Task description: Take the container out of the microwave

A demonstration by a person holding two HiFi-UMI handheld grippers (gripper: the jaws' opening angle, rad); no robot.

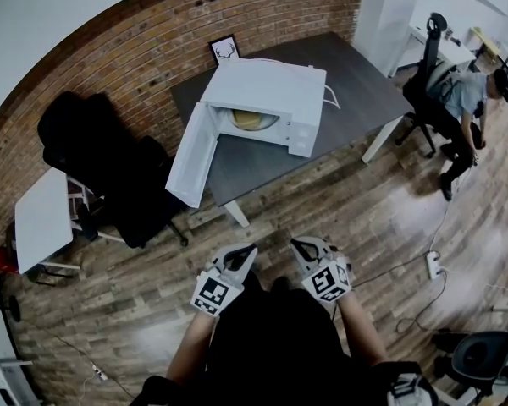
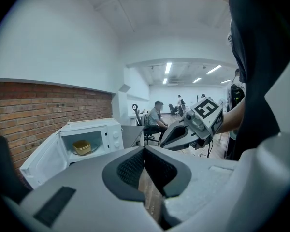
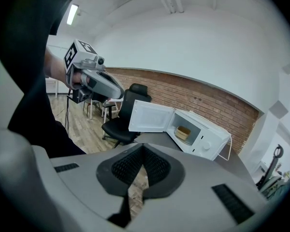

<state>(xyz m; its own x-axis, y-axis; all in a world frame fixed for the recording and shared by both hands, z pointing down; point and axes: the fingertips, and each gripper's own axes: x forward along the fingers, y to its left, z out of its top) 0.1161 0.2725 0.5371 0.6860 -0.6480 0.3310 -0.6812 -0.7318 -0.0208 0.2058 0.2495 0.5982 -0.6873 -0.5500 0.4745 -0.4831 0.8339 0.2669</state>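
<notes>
**Door open, container not yet reached**

The microwave (image 1: 267, 91) stands on the table (image 1: 356, 83) at 12 o'clock from the person, and its door (image 1: 193, 155) is swung fully out toward 8 o'clock. That much of the job looks done. The container (image 1: 247, 118) sits inside the cavity, on what looks like a glass turntable plate, with nothing touching it.

Both tools are well apart from the table, held close to the person's body over the floor (image 1: 381, 218). The left gripper (image 1: 241, 256) has its jaws brought together at the tips with nothing between them. The right gripper (image 1: 305, 248) is the same, tips meeting and empty. As I judge it, the whole approach, the grasp and the lift out are left to do, and the jaws must first spread.

The microwave is a boxy white case, smooth and painted, with knobs on its right panel. The container is yellow, low and rounded at the corners. It is probably plastic, though that is hard to tell from here. The table top is matte dark grey on white legs. The floor is wood plank, and a brick wall (image 1: 152, 32) runs behind from 9 to 12 o'clock. A black office chair (image 1: 127, 176) stands at 10 o'clock. The jaws are grey with black cross-hatched pads.
</notes>
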